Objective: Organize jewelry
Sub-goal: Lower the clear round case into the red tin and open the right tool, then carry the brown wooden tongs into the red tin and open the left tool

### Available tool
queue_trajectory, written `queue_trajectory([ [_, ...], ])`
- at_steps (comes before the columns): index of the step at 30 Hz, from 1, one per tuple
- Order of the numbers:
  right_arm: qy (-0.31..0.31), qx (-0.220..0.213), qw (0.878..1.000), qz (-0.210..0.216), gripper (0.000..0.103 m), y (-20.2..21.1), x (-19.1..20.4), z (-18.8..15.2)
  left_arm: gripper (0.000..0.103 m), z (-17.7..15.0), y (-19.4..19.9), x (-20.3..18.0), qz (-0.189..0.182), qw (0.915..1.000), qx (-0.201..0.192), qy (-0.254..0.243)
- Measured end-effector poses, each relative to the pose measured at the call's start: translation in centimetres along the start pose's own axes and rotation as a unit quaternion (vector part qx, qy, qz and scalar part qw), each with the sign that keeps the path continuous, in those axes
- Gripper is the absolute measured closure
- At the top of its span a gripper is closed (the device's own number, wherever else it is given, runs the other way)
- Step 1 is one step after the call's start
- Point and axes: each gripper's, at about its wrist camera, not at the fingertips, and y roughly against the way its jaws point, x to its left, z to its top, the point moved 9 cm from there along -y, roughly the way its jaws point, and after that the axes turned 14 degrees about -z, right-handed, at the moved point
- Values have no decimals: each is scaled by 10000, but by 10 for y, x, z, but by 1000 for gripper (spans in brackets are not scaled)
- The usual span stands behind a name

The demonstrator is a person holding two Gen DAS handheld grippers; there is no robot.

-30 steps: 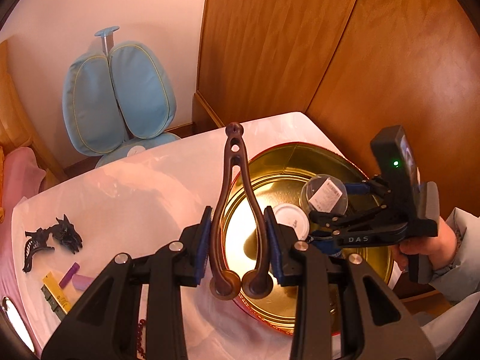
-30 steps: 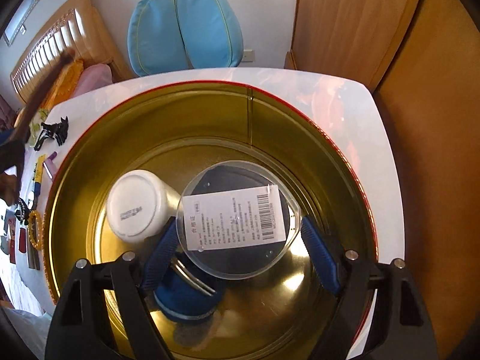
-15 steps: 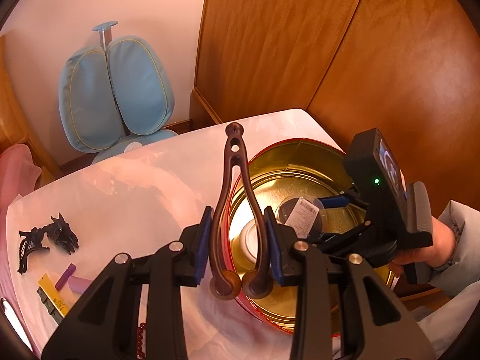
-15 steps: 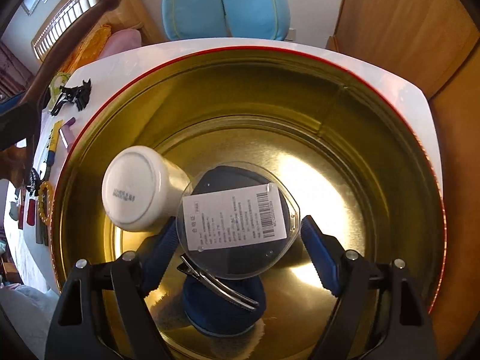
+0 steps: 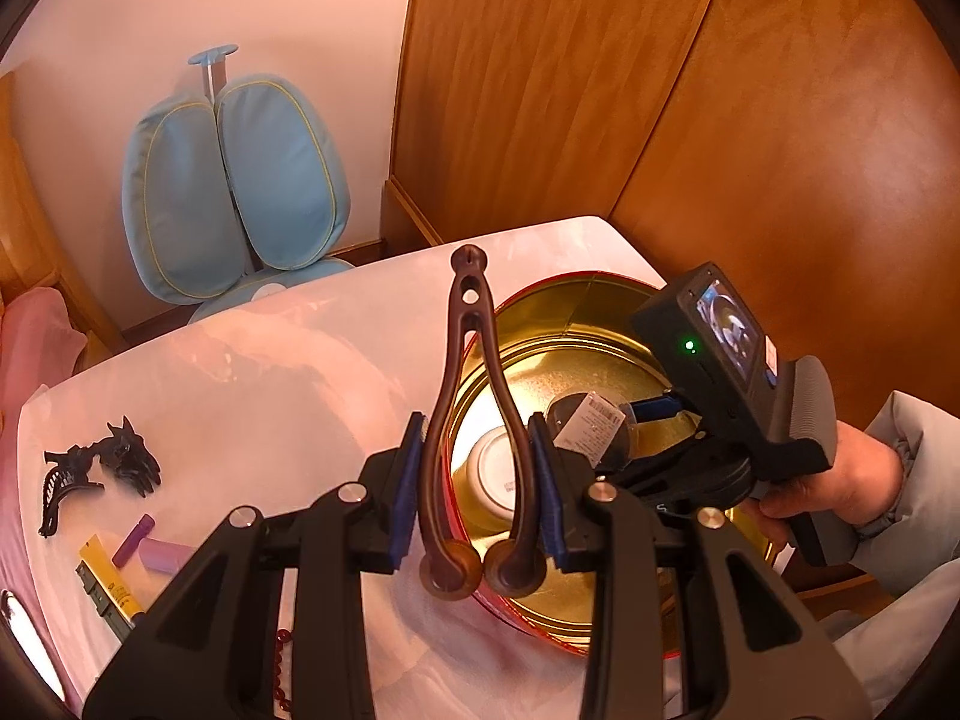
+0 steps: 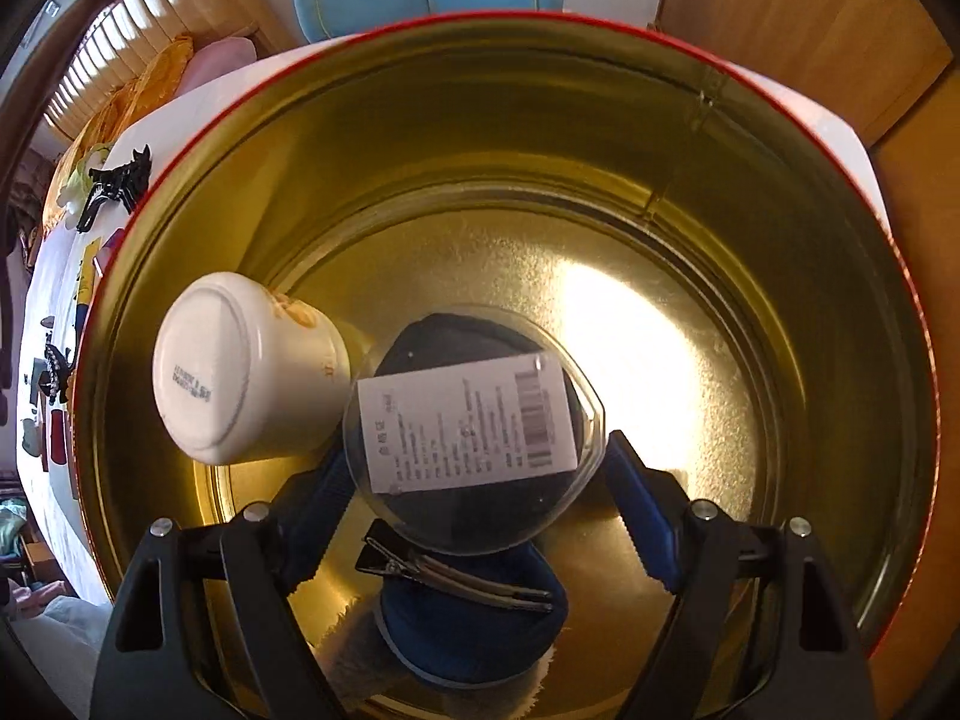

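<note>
While the left gripper stays clamped on a brown hair clip just above the tin's near rim, the right gripper grips a clear round case inside the tin, beside a white jar.

left gripper clamps brown hair clip | right gripper – clear round case inside gold tin
</note>
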Motion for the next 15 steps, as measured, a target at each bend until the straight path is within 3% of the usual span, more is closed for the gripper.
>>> queue_trajectory([
  [7, -86, -423, 9990, -111, 11, 26, -5, -13, 69, -2, 5, -5, 6, 10000, 9, -44],
  [15, -449, -1682, 9845, 186, 4, 89, -26, -39, 69, -7, -4, -32, -170, 9989, 257, -362],
])
